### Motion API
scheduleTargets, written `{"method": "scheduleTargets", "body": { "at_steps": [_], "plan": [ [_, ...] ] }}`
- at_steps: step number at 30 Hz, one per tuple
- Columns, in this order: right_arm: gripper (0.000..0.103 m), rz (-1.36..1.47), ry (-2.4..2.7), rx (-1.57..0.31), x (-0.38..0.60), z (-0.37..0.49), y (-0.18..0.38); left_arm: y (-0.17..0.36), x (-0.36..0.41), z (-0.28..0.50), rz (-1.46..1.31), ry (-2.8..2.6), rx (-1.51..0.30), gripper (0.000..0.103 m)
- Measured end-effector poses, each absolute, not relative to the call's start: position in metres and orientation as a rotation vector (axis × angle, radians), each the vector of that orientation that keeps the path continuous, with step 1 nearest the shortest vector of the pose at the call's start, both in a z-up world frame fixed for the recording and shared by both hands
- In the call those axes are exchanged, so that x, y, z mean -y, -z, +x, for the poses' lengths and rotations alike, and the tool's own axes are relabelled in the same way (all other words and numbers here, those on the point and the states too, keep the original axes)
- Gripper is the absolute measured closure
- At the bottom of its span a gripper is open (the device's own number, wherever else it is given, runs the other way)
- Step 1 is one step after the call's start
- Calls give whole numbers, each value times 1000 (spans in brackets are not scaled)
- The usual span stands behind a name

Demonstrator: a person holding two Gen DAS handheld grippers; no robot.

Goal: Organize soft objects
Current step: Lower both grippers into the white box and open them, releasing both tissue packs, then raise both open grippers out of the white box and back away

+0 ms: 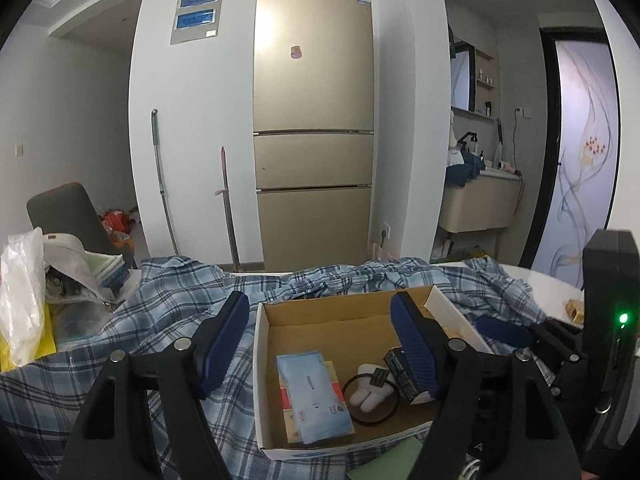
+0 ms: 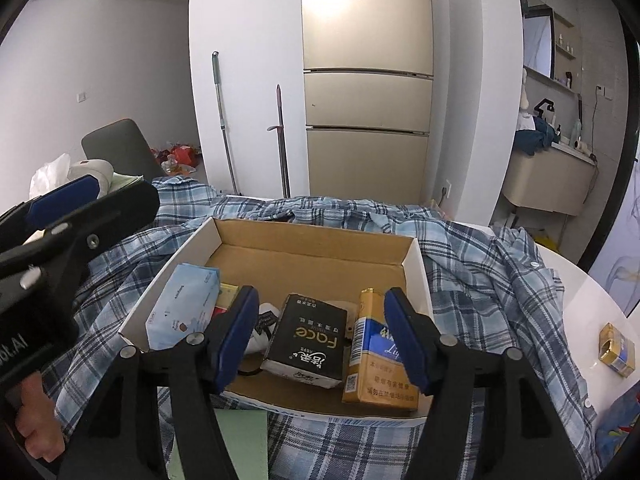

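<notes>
One plaid shirt (image 2: 500,276) lies spread under one cardboard box (image 2: 416,264), likely still awaiting folding. Box serves as collection point: one blue tissue pack (image 2: 180,308), one black pack (image 2: 308,336), one yellow carton (image 2: 372,356). Left gripper (image 1: 320,340) and right gripper (image 2: 320,332) both stand open above it, holding nothing

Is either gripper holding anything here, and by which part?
Nothing is held. The left gripper and right gripper hang open over the cardboard box.
</notes>
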State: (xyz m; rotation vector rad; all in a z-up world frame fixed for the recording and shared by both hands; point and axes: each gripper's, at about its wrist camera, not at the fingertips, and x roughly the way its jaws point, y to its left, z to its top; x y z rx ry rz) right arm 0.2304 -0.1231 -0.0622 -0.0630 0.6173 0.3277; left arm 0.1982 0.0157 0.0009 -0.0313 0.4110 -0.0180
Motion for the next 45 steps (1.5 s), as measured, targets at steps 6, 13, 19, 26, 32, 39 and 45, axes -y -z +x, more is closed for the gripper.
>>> {"method": "scheduleTargets", "body": {
  "at_steps": [6, 13, 19, 26, 32, 39, 45],
  "plan": [
    [39, -61, -332, -616, 123, 229, 61, -6, -19, 194, -46, 15, -396, 28],
    [39, -57, -331, -608, 123, 227, 57, -17, -20, 185, -62, 22, -366, 28],
    [39, -48, -324, -569, 123, 220, 36, -47, -16, 173, -64, -10, -309, 28],
    [39, -62, -329, -510, 125, 199, -2, -85, -9, 140, -39, -4, -226, 28],
    [39, -79, -327, -462, 136, 172, -29, -102, -17, 105, -78, 20, -182, 28],
    [39, -42, -336, -429, 145, 144, -41, -105, -21, 63, -66, 18, -147, 28],
    [39, -43, -334, -396, 146, 117, -29, -78, -24, 46, -85, 27, -177, 28]
  ]
}}
